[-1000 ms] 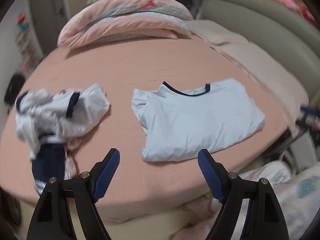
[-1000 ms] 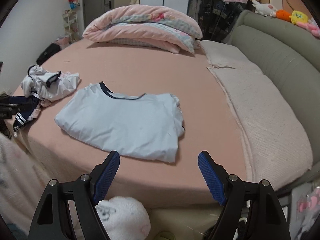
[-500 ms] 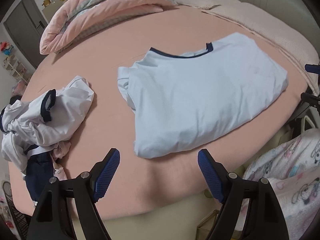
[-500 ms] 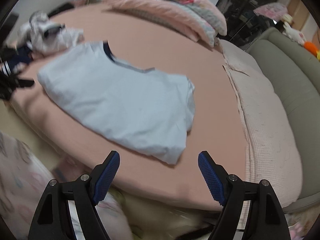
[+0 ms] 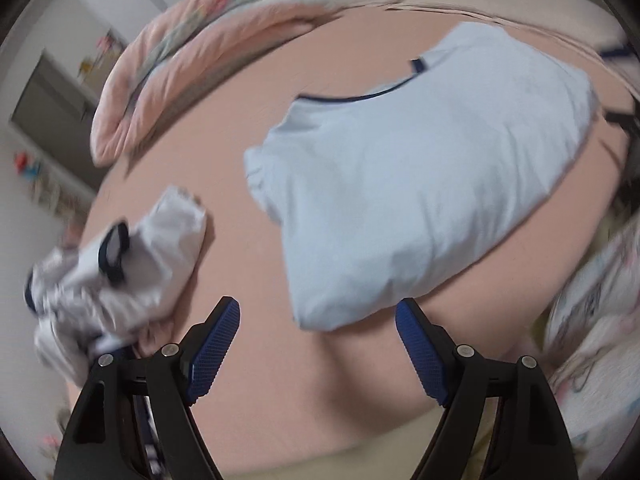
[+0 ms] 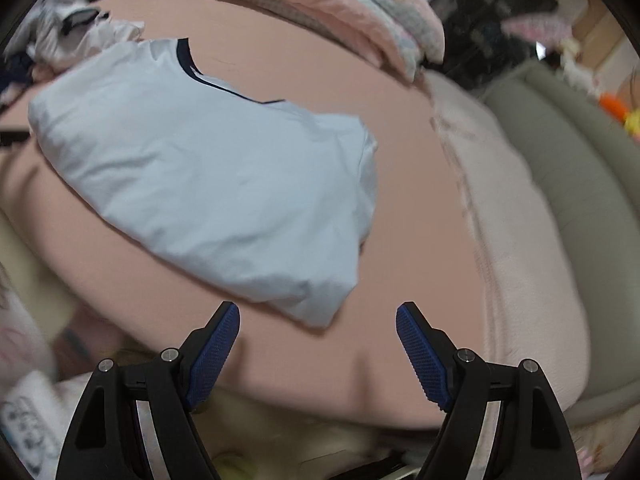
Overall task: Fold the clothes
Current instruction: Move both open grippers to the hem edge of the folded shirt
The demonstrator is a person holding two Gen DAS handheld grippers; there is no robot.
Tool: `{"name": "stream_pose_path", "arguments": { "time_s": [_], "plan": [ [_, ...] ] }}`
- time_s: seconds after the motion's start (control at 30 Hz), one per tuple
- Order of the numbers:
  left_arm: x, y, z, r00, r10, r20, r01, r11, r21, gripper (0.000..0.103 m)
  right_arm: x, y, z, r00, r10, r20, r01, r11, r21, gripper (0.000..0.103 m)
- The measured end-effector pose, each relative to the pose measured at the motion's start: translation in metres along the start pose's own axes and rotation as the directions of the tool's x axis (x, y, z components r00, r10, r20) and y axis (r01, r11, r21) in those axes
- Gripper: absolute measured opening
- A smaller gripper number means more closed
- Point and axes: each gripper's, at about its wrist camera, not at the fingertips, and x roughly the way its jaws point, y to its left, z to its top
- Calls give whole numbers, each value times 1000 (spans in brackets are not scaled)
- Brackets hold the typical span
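Observation:
A pale blue T-shirt [image 5: 416, 176] with a navy collar lies half folded on the pink bed [image 5: 240, 264], sleeves tucked in. My left gripper [image 5: 318, 344] hovers open just short of its near left corner, nothing between the fingers. In the right wrist view the same T-shirt [image 6: 208, 176] spreads across the bed [image 6: 420, 208], and my right gripper [image 6: 318, 344] stands open just below its near right corner. A crumpled heap of white and navy clothes [image 5: 116, 264] sits left of the shirt, also visible as the heap [image 6: 76, 36] at the far left.
A rolled pink quilt [image 5: 192, 52] lies at the far side of the bed. A beige blanket [image 6: 516, 240] and an olive padded headboard [image 6: 580, 184] run along the right. The bed's near edge [image 5: 360, 436] lies right under both grippers. Printed fabric [image 5: 592, 320] shows lower right.
Both grippers have moved down and in toward the shirt's near corners, so the shirt looms larger. Both stay open.

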Motion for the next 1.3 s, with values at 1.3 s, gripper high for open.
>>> {"name": "stream_pose_path", "arguments": {
  "time_s": [1.3],
  "plan": [
    [37,-93,14,922,297,248,-386,748,540,80,55,89,0,859,-321,399,512,543,-665,85]
  ]
}}
